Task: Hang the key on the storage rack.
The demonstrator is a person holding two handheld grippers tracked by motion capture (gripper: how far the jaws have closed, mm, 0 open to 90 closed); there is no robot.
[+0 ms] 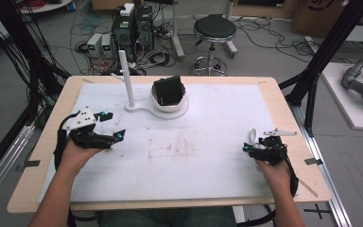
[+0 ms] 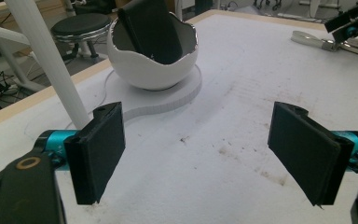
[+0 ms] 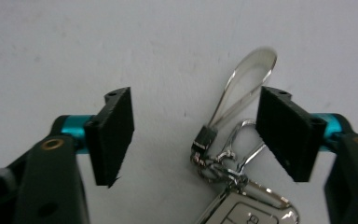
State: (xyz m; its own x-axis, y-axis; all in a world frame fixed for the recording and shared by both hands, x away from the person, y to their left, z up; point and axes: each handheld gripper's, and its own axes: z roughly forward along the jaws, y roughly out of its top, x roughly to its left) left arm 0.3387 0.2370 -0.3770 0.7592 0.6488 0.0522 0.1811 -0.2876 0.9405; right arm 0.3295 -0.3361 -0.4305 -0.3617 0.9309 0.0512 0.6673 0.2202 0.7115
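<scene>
A silver key fob point(image 3: 248, 211) lies on the white mat with a clear strap loop point(image 3: 245, 80) clipped to its ring; in the high view the strap point(image 1: 253, 135) sits at the right side of the table. My right gripper point(image 3: 196, 140) hangs low over it, open, with the strap and ring between the jaws, nearer the right pad and not pressed. A white bowl point(image 1: 170, 104) on a white base with an upright post point(image 1: 126, 78) holds a black flat case point(image 2: 151, 30). My left gripper point(image 1: 115, 126) rests open and empty at the left, facing the bowl point(image 2: 151, 70).
The white mat point(image 1: 194, 151) covers most of the wooden table point(image 1: 26, 189). Behind the far edge stand a black stool point(image 1: 214, 30), computer boxes point(image 1: 132, 28) and loose cables on the floor. Black frame posts point(image 1: 321, 61) rise at both sides.
</scene>
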